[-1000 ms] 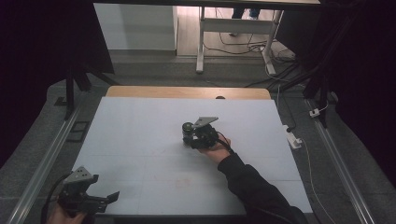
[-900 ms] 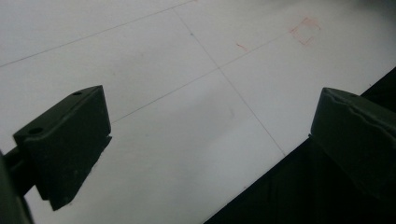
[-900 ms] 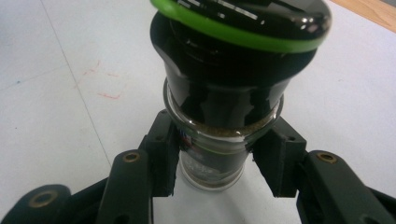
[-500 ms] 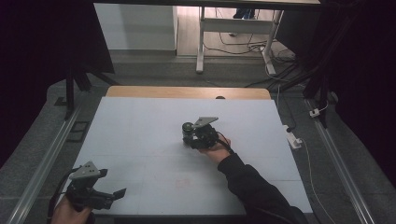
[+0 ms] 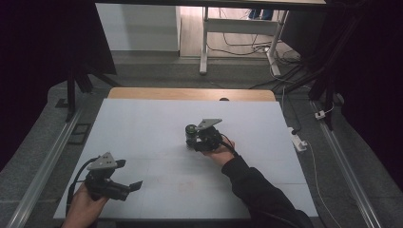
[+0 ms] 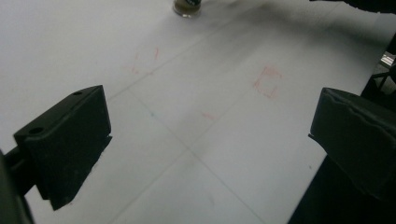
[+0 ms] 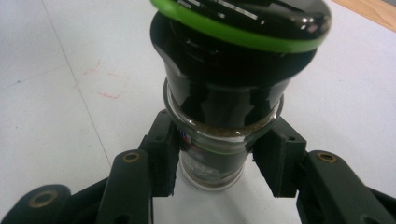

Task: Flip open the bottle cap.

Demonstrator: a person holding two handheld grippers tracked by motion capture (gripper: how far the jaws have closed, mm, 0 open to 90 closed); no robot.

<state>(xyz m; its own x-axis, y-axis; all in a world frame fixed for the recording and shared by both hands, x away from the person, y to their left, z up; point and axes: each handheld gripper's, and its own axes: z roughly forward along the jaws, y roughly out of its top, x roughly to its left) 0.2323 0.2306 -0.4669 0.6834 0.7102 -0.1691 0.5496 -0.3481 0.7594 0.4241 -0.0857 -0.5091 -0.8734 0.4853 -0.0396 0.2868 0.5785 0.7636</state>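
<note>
Small glass spice jar with black, green-ringed cap (image 7: 219, 116) standing upright mid-table (image 5: 142, 123), pinched at the glass body by right hand-held gripper (image 5: 196, 140), forearm reaching in low. Left hand-held gripper (image 5: 129, 175) near front-left corner, spread wide, holding nothing.

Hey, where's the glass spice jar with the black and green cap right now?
In the high view the spice jar stands upright near the middle of the white table, a little right of centre, clamped by the right tool; the left tool is far off.
</note>
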